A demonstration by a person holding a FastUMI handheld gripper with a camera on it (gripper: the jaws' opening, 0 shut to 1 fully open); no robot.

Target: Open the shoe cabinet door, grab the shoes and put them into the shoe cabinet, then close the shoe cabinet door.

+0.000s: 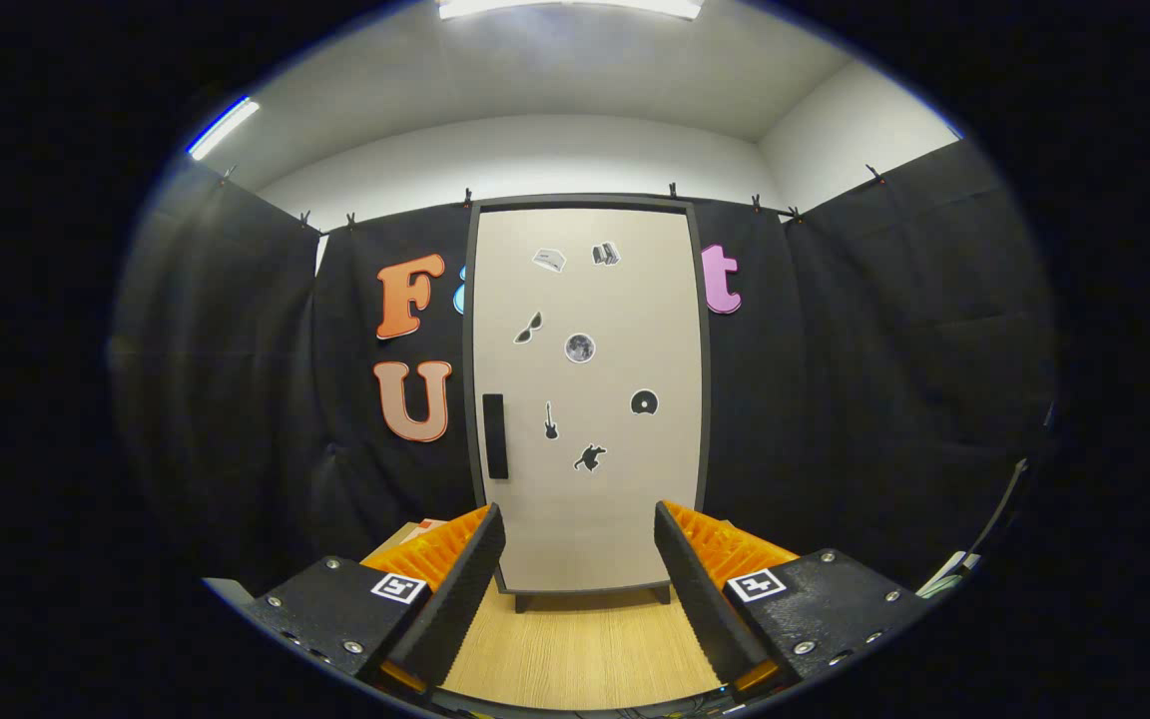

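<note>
The upright dark handle (pixel 495 435) sits on the left edge of the closed shoe cabinet door (pixel 590 399), beyond and slightly left of the gripper (pixel 580 544), whose fingers stand spread and empty, while something, perhaps a shoe box (pixel 423 526), peeks behind the left finger.

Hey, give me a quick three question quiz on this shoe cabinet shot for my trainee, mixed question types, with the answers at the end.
1. True or false: the cabinet door is shut.
2. On which edge of the door is the dark handle? A) the left edge B) the right edge
3. What lies between the gripper fingers?

Key
1. True.
2. A.
3. Nothing is held; the fingers stand apart, with the door's lower part and the wooden floor beyond them.
</note>
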